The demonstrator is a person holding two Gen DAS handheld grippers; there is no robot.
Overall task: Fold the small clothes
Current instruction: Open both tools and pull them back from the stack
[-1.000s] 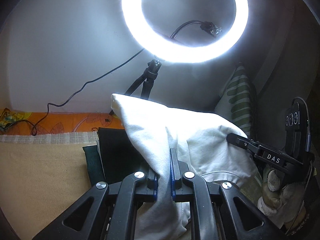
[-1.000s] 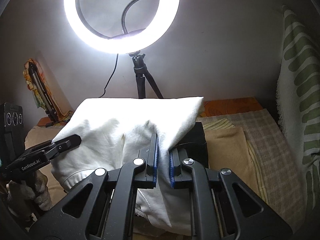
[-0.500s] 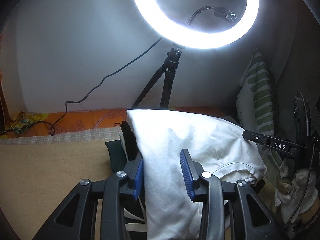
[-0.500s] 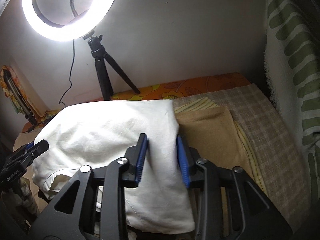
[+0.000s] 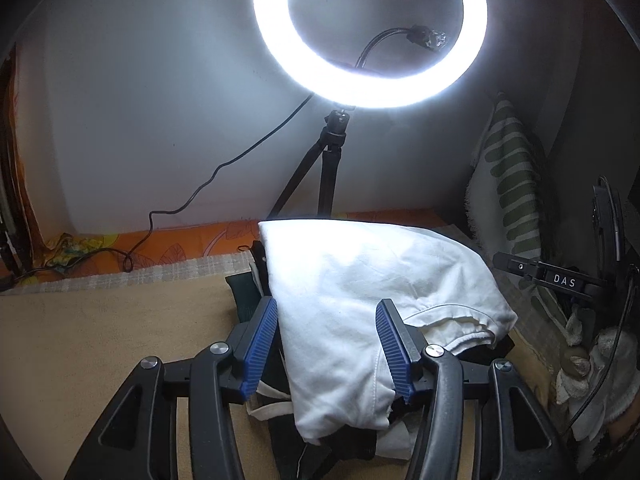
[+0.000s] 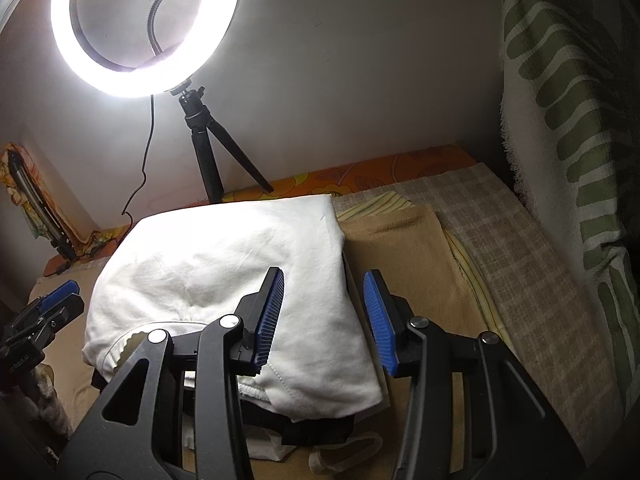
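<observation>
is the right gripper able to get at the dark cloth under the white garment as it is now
Probably not directly: the white garment covers most of the dark cloth, and only an edge shows below the open right gripper.

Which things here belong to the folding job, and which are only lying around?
Job: white garment, dark clothes under it, left tongs, right tongs.
Lying around: ring light, tripod, striped towel.
</observation>
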